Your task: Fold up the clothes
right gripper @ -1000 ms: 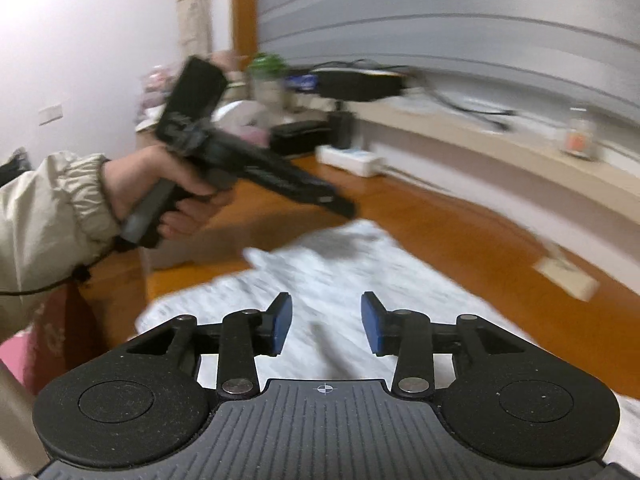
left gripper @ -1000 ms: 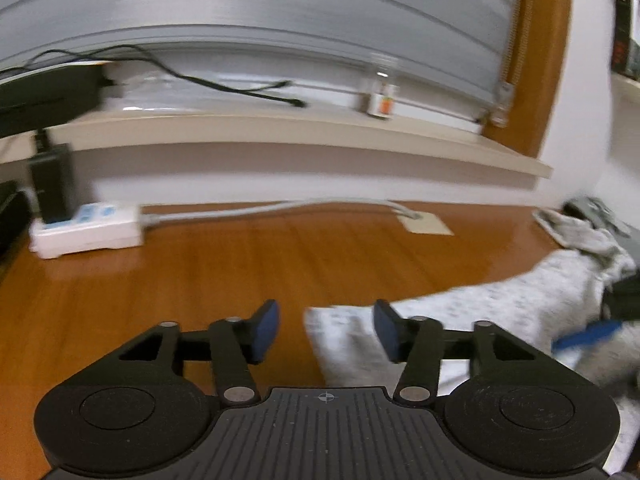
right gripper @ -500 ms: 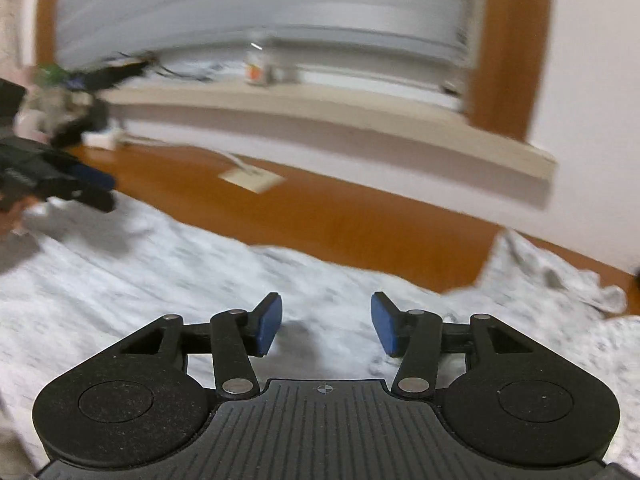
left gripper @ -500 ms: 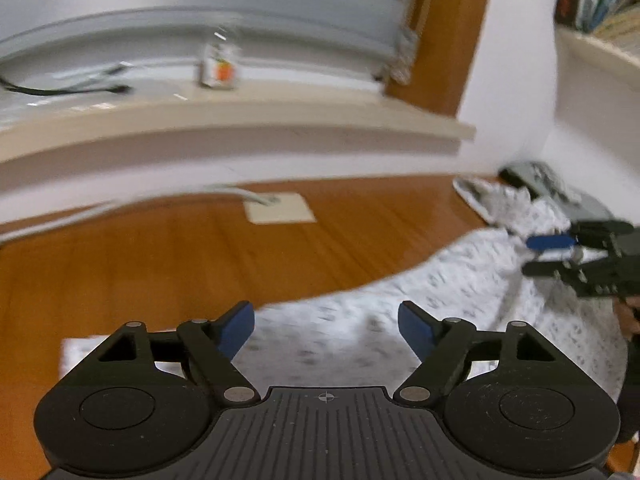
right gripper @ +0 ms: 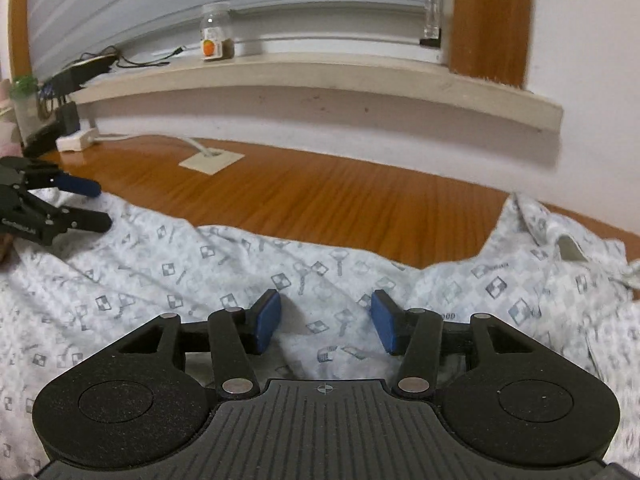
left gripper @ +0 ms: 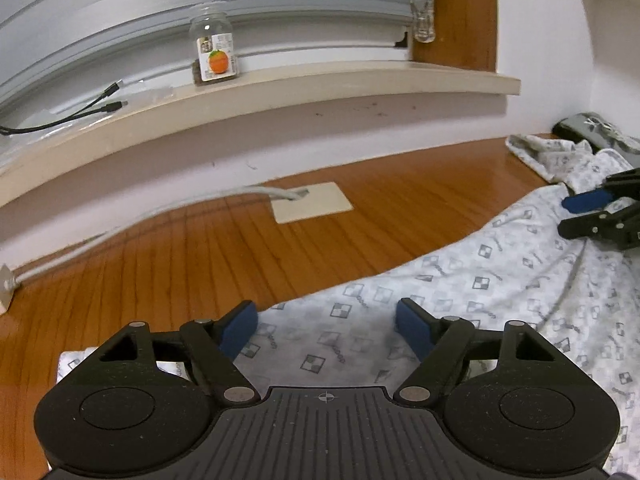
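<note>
A white garment [left gripper: 500, 280] printed with small grey checks lies spread on a wooden surface [left gripper: 200, 248]. My left gripper [left gripper: 326, 316] hovers open over its near-left part, by the cloth's far edge, with nothing pinched between the blue pads. My right gripper [right gripper: 326, 300] stands open over the garment [right gripper: 160, 264] further right, close to the crumpled collar end [right gripper: 560, 240]; its pads do not press the cloth. Each gripper shows in the other's view: the right gripper [left gripper: 580, 212] at the right edge, the left gripper [right gripper: 100, 206] at the left edge.
A window sill [left gripper: 360, 80] runs along the back with a glass jar [left gripper: 214, 52] and loose cables on it. A cable plate [left gripper: 312, 202] sits in the wood beyond the cloth. A white power strip [right gripper: 78, 139] lies far left, and a dark patterned item [left gripper: 588, 128] far right.
Both hands swung right along the garment. The left jaws widened. The right view turned from the other hand and gripper to the sill, and its jaws widened a little.
</note>
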Demonstrator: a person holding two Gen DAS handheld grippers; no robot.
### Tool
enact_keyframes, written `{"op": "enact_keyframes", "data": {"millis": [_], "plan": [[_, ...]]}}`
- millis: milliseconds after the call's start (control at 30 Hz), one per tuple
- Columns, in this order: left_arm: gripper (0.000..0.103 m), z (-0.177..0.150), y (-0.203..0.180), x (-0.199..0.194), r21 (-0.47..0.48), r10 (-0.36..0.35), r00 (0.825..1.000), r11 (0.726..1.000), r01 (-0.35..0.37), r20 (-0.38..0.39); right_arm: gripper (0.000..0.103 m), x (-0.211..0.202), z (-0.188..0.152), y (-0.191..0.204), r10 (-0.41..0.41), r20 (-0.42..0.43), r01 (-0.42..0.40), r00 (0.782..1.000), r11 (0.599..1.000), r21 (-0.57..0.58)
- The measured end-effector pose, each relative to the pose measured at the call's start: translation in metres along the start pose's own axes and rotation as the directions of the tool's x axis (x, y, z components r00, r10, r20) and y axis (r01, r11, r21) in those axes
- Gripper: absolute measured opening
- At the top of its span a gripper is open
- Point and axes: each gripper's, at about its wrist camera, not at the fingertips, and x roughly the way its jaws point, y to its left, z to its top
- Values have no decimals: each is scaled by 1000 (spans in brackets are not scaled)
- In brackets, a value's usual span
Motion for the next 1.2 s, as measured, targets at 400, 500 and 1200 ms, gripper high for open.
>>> {"op": "enact_keyframes", "data": {"millis": [400, 500, 1200], "plan": [[83, 9, 43, 15, -45, -27, 999, 999, 26, -23, 52, 36, 31, 6, 3, 10, -3, 1000, 1000, -25], [83, 18, 51, 6, -89, -124, 992, 989, 122, -25, 52, 5, 30, -7, 53, 44, -54, 998, 998, 24], [103, 51, 71, 54, -19, -308, 947, 950, 311, 90, 9, 49, 86, -140, -305, -117, 321, 945, 933, 162]]}}
